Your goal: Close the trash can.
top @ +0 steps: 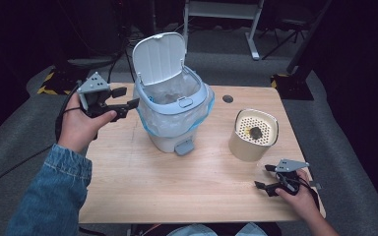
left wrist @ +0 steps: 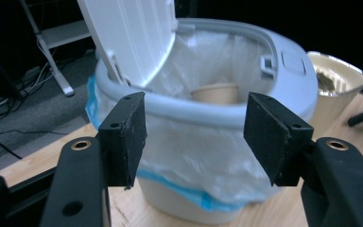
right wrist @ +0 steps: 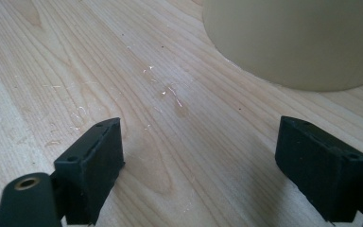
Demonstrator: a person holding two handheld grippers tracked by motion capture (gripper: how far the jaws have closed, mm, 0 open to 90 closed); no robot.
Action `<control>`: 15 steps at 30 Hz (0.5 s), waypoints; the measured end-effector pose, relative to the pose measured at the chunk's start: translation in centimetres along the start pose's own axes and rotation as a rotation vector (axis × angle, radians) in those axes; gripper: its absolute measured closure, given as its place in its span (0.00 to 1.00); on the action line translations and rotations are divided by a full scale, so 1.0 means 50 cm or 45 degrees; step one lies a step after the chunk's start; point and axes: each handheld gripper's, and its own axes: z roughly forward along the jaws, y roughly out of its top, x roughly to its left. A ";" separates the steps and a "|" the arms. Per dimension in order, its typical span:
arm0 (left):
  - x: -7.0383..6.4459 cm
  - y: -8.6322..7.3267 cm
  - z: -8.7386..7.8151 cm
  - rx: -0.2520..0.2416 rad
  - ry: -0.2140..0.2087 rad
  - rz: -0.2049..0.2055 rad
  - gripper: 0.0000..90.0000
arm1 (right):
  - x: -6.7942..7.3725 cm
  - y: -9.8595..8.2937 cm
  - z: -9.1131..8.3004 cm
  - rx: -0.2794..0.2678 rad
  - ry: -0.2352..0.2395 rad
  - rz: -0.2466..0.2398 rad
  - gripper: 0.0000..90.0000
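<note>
My left hand-held gripper (top: 126, 97) hovers wide open and empty just before the lined bin (top: 172, 105), lid up, a cup already inside; my right hand-held gripper (top: 265, 176), equally open and empty, waits near the beige canister (top: 252, 135) ahead on the surface (top: 177, 182), untouched.

A white pedal bin (top: 172, 105), lid standing open and clear liner hanging over its rim, is sitting left of a beige perforated-top canister (top: 253, 135).

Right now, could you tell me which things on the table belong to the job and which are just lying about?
In the job:
- pedal bin, lid up, bag-lined
- left gripper, open beside it
- right gripper, open
- cream container

Lying about:
- round dark spot on the table
</note>
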 end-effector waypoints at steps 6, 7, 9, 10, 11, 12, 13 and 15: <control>0.020 0.035 0.022 0.007 0.045 0.016 0.44 | 0.000 0.000 0.000 0.000 0.000 0.000 0.18; 0.023 0.041 0.027 0.011 0.050 0.021 0.45 | 0.000 0.000 0.000 0.000 0.000 0.000 0.18; 0.030 0.054 0.035 0.008 0.056 0.017 0.45 | 0.000 0.000 0.000 0.000 0.000 0.000 0.18; 0.033 0.061 0.038 0.006 0.063 0.019 0.44 | 0.000 0.000 0.000 0.000 0.000 0.000 0.18; 0.037 0.067 0.041 0.002 0.071 0.023 0.44 | 0.000 0.000 0.000 0.000 0.000 0.000 0.18; 0.042 0.075 0.045 -0.012 0.079 0.017 0.44 | 0.000 0.000 0.000 0.000 0.000 0.000 0.18; 0.046 0.080 0.048 -0.020 0.082 0.014 0.44 | 0.000 0.000 0.000 0.000 -0.001 0.001 0.18; 0.053 0.089 0.054 -0.032 0.088 0.009 0.44 | 0.001 0.000 0.000 -0.001 -0.002 0.002 0.18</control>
